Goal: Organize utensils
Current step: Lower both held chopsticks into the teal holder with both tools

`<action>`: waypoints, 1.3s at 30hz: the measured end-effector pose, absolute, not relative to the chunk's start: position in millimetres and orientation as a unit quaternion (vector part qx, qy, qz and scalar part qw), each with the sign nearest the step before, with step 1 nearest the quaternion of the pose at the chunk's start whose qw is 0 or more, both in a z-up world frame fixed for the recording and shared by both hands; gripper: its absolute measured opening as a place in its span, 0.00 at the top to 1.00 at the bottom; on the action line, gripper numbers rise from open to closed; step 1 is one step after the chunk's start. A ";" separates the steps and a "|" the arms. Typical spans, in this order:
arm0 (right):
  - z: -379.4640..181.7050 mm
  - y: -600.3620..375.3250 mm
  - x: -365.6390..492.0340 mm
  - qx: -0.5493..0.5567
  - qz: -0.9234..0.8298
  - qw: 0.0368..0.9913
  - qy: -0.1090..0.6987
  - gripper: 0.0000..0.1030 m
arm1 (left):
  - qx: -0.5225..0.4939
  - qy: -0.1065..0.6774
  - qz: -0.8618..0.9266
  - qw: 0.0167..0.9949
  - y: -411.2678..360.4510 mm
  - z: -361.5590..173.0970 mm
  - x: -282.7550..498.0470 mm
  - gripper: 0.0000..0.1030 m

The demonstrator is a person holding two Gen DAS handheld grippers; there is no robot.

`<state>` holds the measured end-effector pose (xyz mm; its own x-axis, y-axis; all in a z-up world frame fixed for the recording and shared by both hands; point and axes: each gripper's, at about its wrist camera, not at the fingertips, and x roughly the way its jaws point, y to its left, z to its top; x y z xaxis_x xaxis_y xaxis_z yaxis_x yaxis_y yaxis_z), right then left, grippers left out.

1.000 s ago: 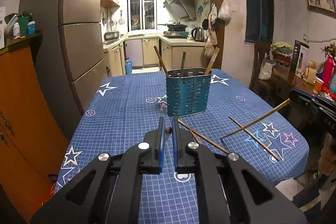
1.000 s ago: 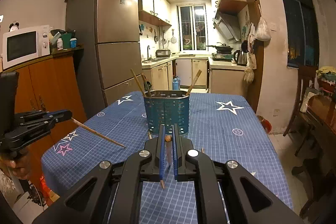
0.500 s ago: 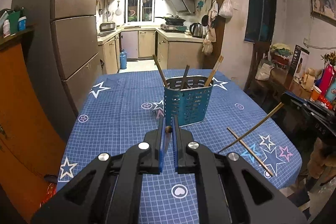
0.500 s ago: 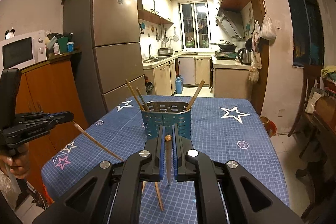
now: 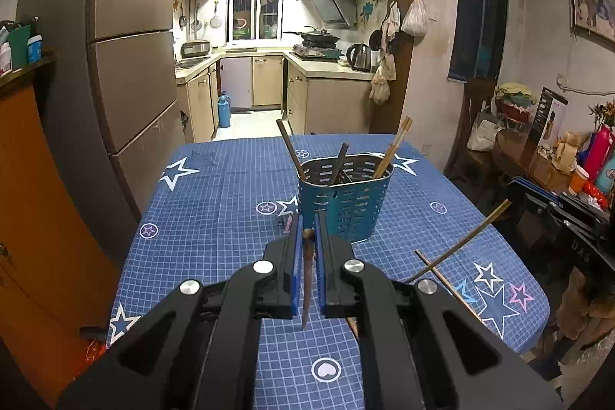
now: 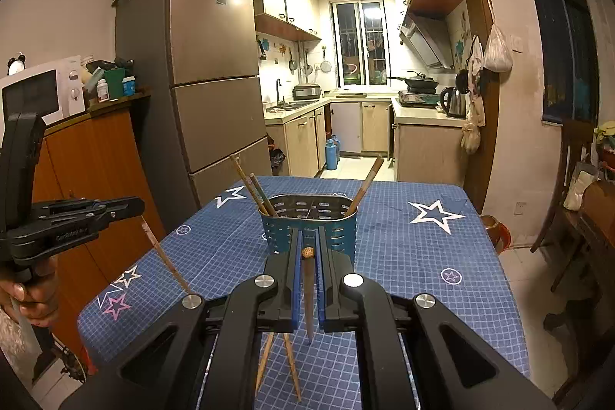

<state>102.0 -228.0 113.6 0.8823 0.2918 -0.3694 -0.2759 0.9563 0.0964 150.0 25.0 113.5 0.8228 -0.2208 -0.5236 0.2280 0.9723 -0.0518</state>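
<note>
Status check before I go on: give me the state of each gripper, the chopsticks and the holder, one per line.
Left gripper: jaws shut on a chopstick, lifted off the table.
Right gripper: jaws shut on another chopstick, also lifted.
Utensil holder: upright on the tablecloth, several chopsticks leaning inside.
Loose chopsticks: two lying on the table, crossed.

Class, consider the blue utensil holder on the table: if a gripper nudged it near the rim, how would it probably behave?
The utensil holder is tall on a narrow base, so it may tip. Its perforated walls suggest it is light and might slide on the tablecloth. The leaning chopsticks could shift.
</note>
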 end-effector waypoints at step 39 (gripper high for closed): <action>155.4 -225.7 99.5 -0.001 0.142 0.975 0.172 0.93 | 0.017 0.235 -0.128 0.963 7.1 149.6 149.9 0.95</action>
